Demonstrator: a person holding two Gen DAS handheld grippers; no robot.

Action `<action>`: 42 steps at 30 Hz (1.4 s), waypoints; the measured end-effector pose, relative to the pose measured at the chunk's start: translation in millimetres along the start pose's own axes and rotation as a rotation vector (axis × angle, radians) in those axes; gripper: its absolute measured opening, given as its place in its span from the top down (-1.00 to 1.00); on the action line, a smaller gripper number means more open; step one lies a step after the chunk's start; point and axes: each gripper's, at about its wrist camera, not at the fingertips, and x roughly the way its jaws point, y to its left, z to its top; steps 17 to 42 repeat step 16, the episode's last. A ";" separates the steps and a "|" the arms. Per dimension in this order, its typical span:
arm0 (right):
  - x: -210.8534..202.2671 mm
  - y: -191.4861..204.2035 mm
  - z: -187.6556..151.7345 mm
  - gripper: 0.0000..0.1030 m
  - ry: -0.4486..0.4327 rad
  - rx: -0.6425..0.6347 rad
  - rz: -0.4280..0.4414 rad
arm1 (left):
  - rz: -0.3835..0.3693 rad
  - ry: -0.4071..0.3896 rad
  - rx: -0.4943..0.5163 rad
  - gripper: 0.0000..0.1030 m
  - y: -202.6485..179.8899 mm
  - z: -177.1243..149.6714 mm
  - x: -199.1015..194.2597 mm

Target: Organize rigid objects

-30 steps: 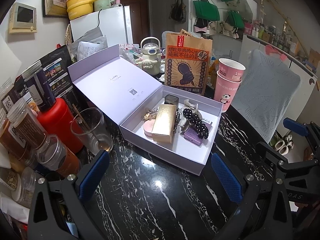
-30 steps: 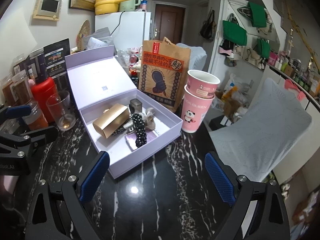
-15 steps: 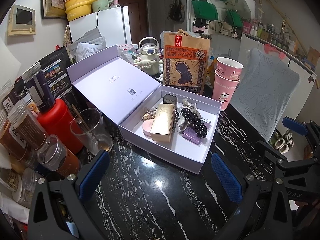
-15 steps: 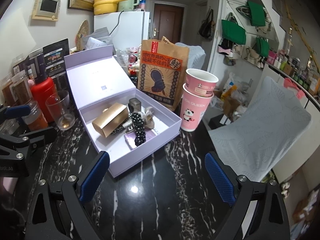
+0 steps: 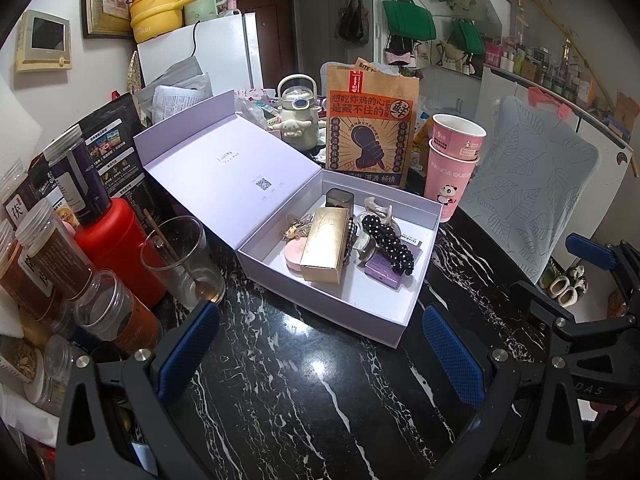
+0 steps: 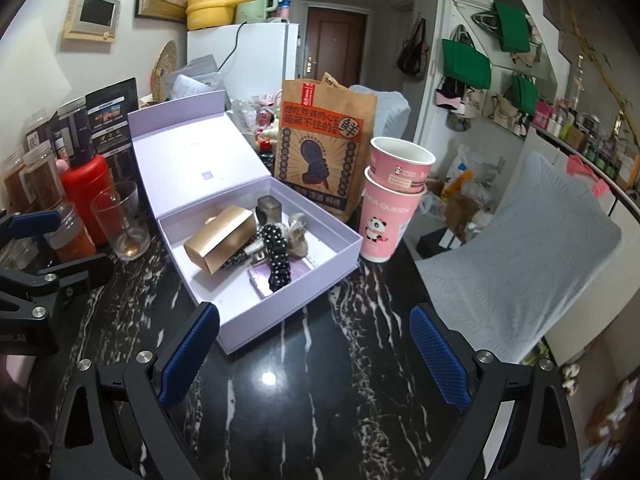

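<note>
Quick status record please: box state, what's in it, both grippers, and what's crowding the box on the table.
box: lilac cardboard gift box, lid open
contents: gold rectangular box, black polka-dot hair claw, purple flat packet, pink round compact
left gripper: open, empty, short of the box
right gripper: open, empty
neighbours: clear drinking glass, stacked pink paper cups, brown paper bag

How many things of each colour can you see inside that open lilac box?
Gold: 1, the gold box
Pink: 1, the round compact, partly hidden
Purple: 1, the flat purple box
Black with white dots: 1, the dotted clip
Dark grey: 1, the small case
Cream: 1, the pale clip
Total: 6 clearly seen; smaller bits underneath are too hidden to count.
</note>
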 end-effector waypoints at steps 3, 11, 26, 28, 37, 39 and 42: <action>-0.9 -0.8 -0.6 -0.89 0.002 0.002 -0.001 | -0.004 0.002 -0.002 -1.00 0.2 -0.1 0.3; -0.2 -1.7 -3.0 -0.89 0.013 0.007 -0.002 | -0.009 0.006 -0.004 -1.00 -0.6 -2.8 4.8; 3.9 -4.0 -5.9 -0.90 0.021 0.020 0.012 | -0.025 0.020 -0.028 -1.00 -0.1 -7.2 18.8; 3.9 -4.0 -5.9 -0.90 0.021 0.020 0.012 | -0.025 0.020 -0.028 -1.00 -0.1 -7.2 18.8; 3.9 -4.0 -5.9 -0.90 0.021 0.020 0.012 | -0.025 0.020 -0.028 -1.00 -0.1 -7.2 18.8; 3.9 -4.0 -5.9 -0.90 0.021 0.020 0.012 | -0.025 0.020 -0.028 -1.00 -0.1 -7.2 18.8; 3.9 -4.0 -5.9 -0.90 0.021 0.020 0.012 | -0.025 0.020 -0.028 -1.00 -0.1 -7.2 18.8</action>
